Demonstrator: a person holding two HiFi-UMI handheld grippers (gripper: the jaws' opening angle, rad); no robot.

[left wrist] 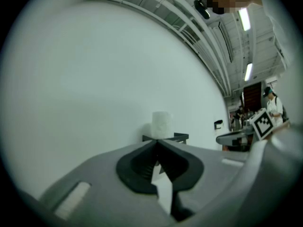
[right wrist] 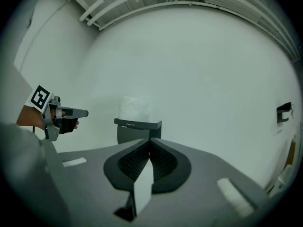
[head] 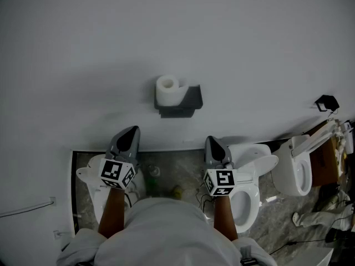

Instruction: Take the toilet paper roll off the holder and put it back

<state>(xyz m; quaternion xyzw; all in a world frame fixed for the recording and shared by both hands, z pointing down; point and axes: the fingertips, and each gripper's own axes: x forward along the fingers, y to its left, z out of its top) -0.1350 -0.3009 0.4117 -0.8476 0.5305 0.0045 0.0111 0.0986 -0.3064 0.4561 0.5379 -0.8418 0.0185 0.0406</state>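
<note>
Holding left gripper [head: 133, 129] and right gripper [head: 211, 139] level, both pressed together and empty, well short of the holder [head: 188, 98] bearing the roll [head: 167, 89].

- Clad in a white top [head: 166, 231], with pale sleeves [head: 77, 243] bunched well behind the tongs.
- Built as grey moulded shells on both left tongs [head: 132, 131] and right tongs [head: 212, 141], tapering to a narrow tip.
- Lined inside with black ribbed pads [right wrist: 135, 161], set in a dark rounded recess.
- Marked with pale rectangular insets [right wrist: 233, 196] on the grey shell, either side of that recess.
- Fitted behind each pair of tongs with a white cube bearing black square markers: left cube [head: 117, 173], right cube [head: 220, 182].
</note>
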